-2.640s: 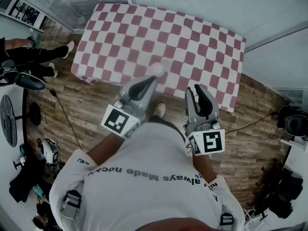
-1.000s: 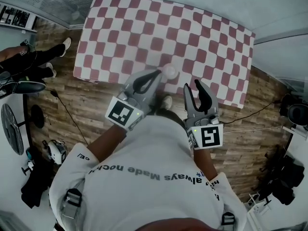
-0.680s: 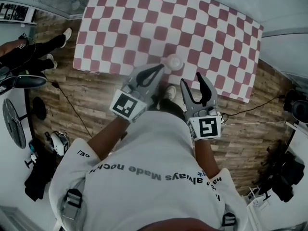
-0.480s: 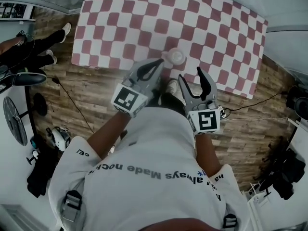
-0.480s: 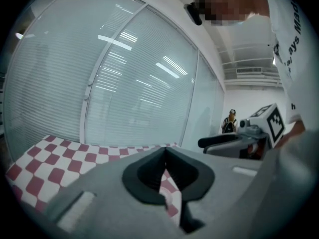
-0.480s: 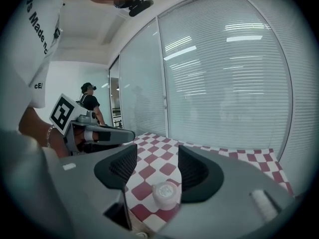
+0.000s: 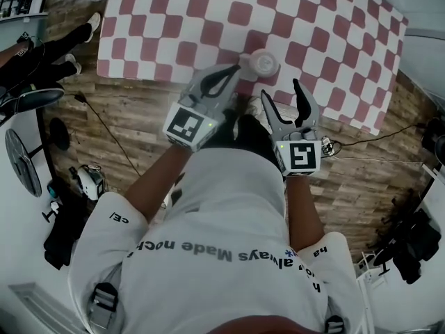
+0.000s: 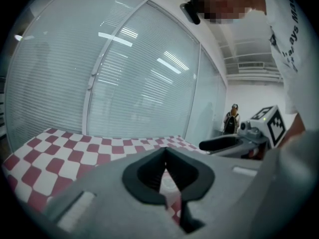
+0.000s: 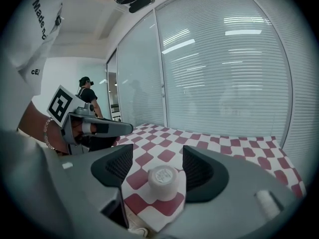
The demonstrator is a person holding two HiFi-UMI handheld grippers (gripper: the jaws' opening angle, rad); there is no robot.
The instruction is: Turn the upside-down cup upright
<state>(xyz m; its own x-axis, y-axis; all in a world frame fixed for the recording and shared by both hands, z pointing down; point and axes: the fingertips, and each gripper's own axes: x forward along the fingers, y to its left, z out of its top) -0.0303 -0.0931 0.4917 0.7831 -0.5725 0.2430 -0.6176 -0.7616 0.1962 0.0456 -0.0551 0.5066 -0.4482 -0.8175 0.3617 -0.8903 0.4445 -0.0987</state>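
Cup (image 7: pixel 264 62) stands mouth-down, base up, near the near edge of the checkered surface (image 7: pixel 174 19), untouched and not yet turned. Compared with a second ago, both tongs have sunk toward that edge and now sit close to it.

The right tongs (image 7: pixel 284 92) have just been opening and now stand wide apart. In the right gripper view the cup (image 9: pixel 163 180) shows through the gap of these tongs (image 9: pixel 157 153), centred but still ahead of the pads, so nothing is held. The left tongs (image 7: pixel 238 67) are closed tight on nothing, with their tip just beside the cup's left side. In the left gripper view (image 8: pixel 165 152) only cloth shows past the joined tips.

My reading is that this is the approach to a grasp. The right tongs look lined up to slide around the cup's wall and close, with flipping it upright to come after. The left tongs seem set to steady it.
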